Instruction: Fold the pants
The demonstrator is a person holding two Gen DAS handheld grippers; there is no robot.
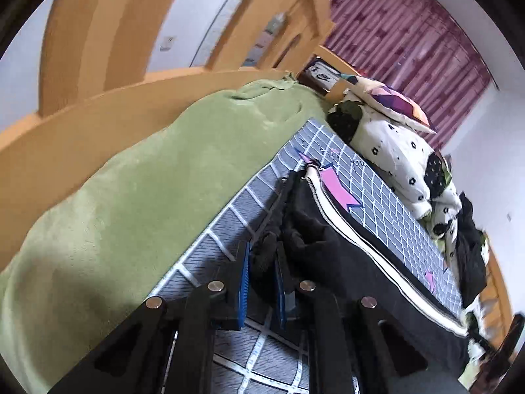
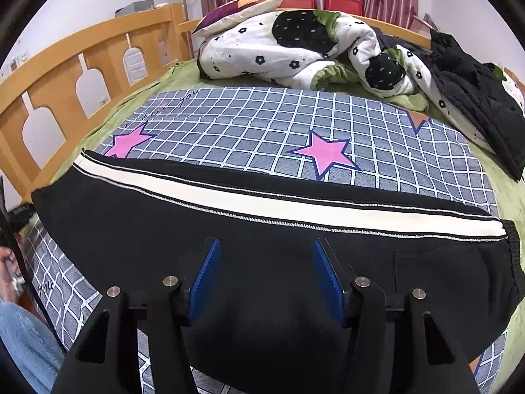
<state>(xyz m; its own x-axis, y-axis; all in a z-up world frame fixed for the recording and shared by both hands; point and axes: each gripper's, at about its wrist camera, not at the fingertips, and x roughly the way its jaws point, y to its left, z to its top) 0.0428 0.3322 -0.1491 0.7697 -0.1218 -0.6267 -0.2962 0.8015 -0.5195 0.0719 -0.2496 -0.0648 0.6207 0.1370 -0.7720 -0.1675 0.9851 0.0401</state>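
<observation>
Black pants (image 2: 183, 229) with a white side stripe (image 2: 262, 205) lie flat across a grey checked sheet with pink stars (image 2: 249, 124). The elastic waistband (image 2: 512, 246) is at the right. My right gripper (image 2: 265, 252) is open and hovers just over the black cloth, holding nothing. In the left wrist view my left gripper (image 1: 262, 259) is shut on a bunched edge of the pants (image 1: 328, 239) at their leg end and lifts it off the sheet. The stripe (image 1: 361, 239) runs away to the right.
A green blanket (image 1: 131, 180) covers the bed under the sheet. A rumpled white flowered quilt (image 2: 295, 46), a pillow (image 2: 242, 6) and a black jacket (image 2: 472, 92) lie at the far side. A wooden bed rail (image 2: 65, 75) runs along the left.
</observation>
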